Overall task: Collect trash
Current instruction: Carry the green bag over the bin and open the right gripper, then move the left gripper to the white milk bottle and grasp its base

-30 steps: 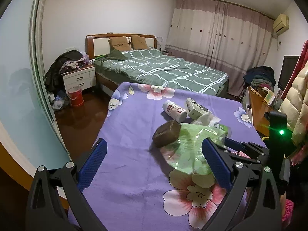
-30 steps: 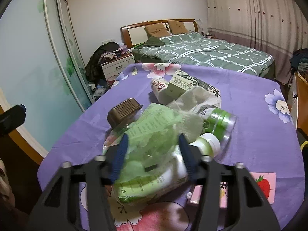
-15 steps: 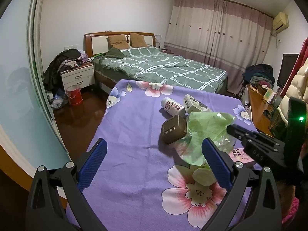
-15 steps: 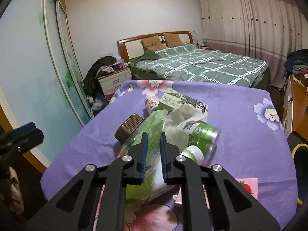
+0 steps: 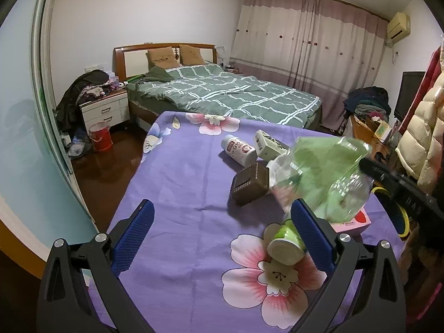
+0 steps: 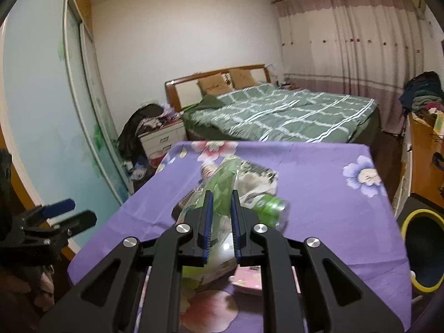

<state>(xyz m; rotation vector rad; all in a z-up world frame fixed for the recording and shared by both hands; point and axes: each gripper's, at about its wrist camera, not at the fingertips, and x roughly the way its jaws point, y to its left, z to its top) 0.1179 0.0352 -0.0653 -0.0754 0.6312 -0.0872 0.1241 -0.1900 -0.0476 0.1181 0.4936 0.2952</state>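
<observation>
In the right wrist view, the right tongs point(image 6: 221, 194) sit at centre frame, nearly closed and pinching a crumpled green plastic bag point(image 6: 222, 179) lifted above the purple flowered table point(image 6: 319, 194). In the left wrist view, the left tongs point(image 5: 222, 222) gape wide and hold nothing, low in the frame. Right of centre there, a brown box point(image 5: 251, 184), white bottle point(image 5: 239, 149), carton point(image 5: 269, 145) and green-labelled bottle point(image 5: 285, 242) lie on the table.

- A bed point(image 5: 222, 94) with a green checked cover and a wooden headboard point(image 5: 163, 52) stands against the white back wall point(image 5: 144, 14).
- Left of the bed: a white nightstand point(image 5: 106, 109) heaped with clothes.
- Right of the bed: long pinkish curtains point(image 5: 308, 47), an air conditioner point(image 5: 398, 25) high beside them.
- Before the bed: dark glossy wooden floor point(image 5: 108, 166) and a tabletop point(image 5: 180, 188) in purple flowered cloth.
</observation>
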